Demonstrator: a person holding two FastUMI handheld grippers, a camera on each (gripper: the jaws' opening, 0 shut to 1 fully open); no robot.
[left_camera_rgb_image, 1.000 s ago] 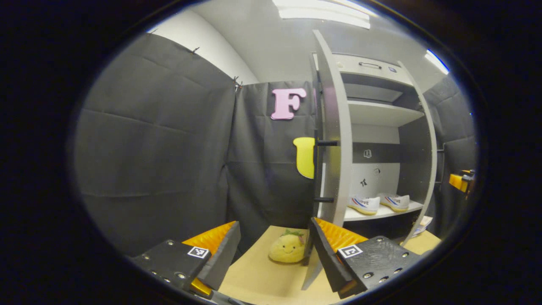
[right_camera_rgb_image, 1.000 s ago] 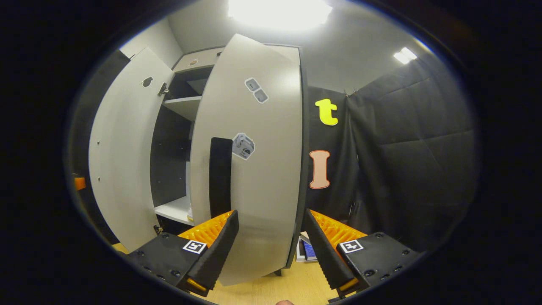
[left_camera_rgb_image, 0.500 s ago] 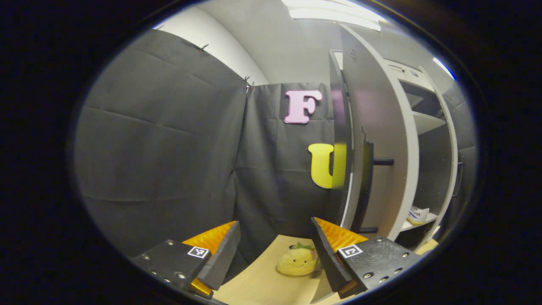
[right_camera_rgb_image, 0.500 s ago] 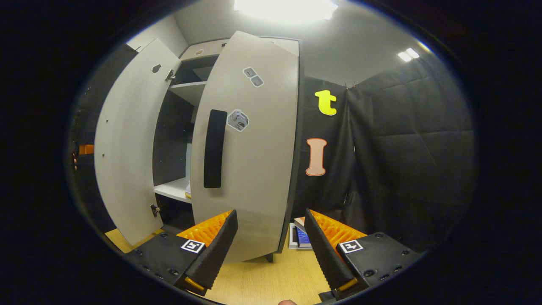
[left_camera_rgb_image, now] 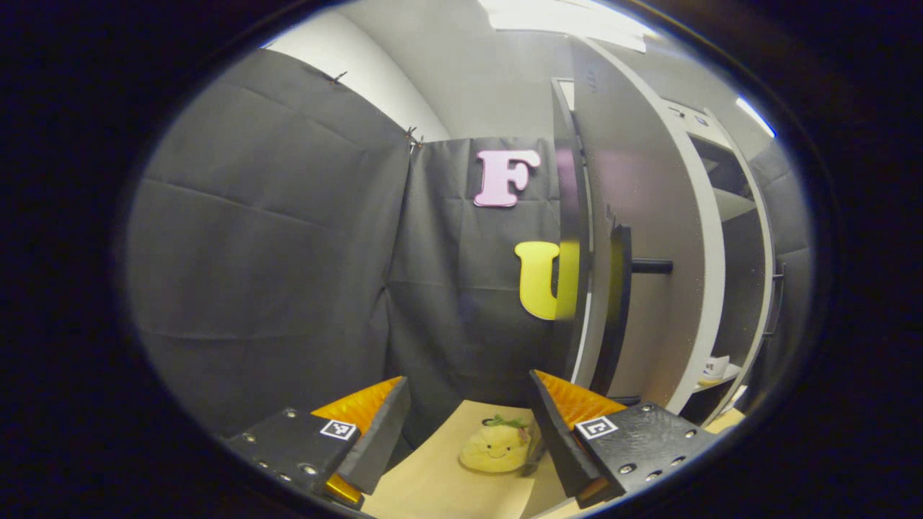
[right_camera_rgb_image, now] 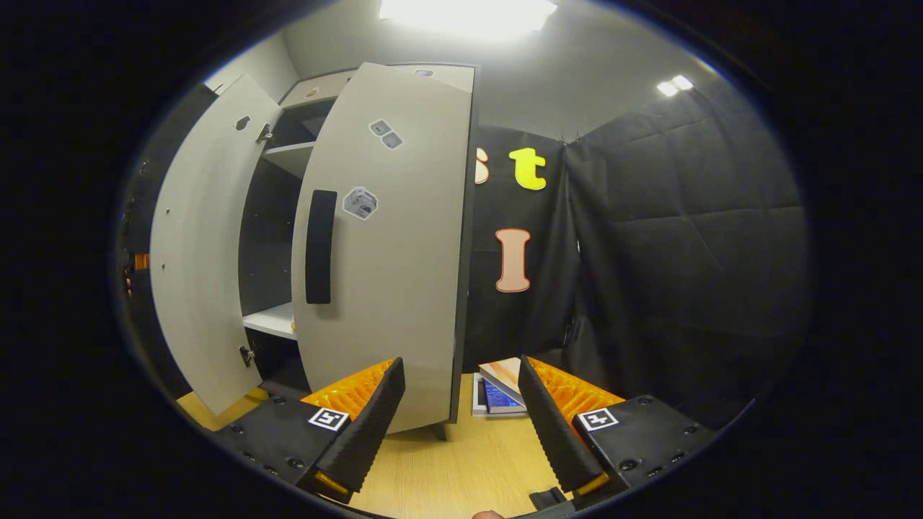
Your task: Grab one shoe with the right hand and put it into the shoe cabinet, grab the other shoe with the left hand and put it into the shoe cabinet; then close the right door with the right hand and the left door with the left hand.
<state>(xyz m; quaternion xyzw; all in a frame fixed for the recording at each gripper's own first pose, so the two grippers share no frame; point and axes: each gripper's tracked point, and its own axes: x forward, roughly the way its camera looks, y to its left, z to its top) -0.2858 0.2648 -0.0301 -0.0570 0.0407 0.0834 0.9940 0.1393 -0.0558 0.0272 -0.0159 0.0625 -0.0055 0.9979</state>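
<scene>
Two doors still ajar, so we're on the closing step; a shoe (left_camera_rgb_image: 715,367) sits on the cabinet shelf. Left gripper (left_camera_rgb_image: 465,418) and right gripper (right_camera_rgb_image: 461,404) both have jaws wide, holding nothing. Next we'd push the right door (right_camera_rgb_image: 389,288), then the left door (left_camera_rgb_image: 642,238); wooden floor (right_camera_rgb_image: 447,468), plush toy (left_camera_rgb_image: 496,447), black cloth walls.

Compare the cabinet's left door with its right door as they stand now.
The right door is swung most of the way toward shut, leaving a narrow gap; the left door stands wider open. In the right gripper view, the right door shows its outer face with a dark vertical handle and stickers, while the left door shows its plain inner face with hinges. Both are pale grey, and neither is fully closed.
</scene>
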